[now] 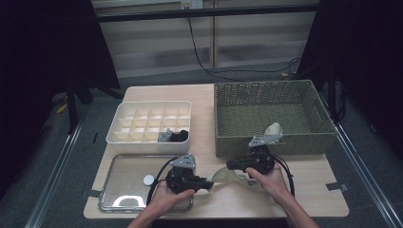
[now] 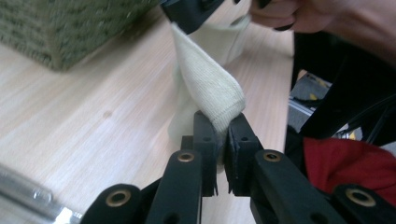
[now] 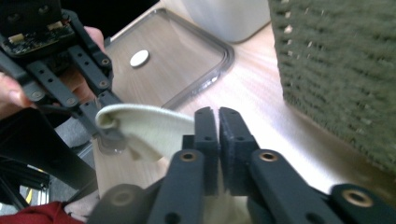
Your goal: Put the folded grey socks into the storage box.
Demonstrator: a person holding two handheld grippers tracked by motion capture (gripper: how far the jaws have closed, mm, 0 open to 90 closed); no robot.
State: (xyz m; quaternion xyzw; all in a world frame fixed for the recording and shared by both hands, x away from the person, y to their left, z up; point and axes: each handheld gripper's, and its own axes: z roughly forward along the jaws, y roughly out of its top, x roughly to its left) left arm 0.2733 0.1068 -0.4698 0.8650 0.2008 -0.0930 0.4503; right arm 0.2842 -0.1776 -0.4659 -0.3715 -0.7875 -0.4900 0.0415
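**Two tongs, one cream sock, stretched over the bench**

We are watching the left tongs clamping down on one end of a cream sock, the knit bunched and pinched tight between the black jaws. The right tongs are looking closed too, jaws nearly meeting, with cream fabric poking out beneath them, so we are reading that as a grip on the sock's other end. Both hands are working low at the front of the bench, and the sock is hanging between the two tongs just above the wood.

Moving outward, we are seeing a clear lid lying beside the left hand, a white divider box behind it with a dark sock already tucked into a front compartment, and a woven basket off to the right with another pale item at its front wall.

We are judging this as a folding or rolling step before the sock goes into the box. To do it well, we are wanting both grips staying firm on the very ends, the fabric kept lightly taut rather than yanked, and the hands coming together evenly so the fold is landing flat and compact, small enough for one compartment.
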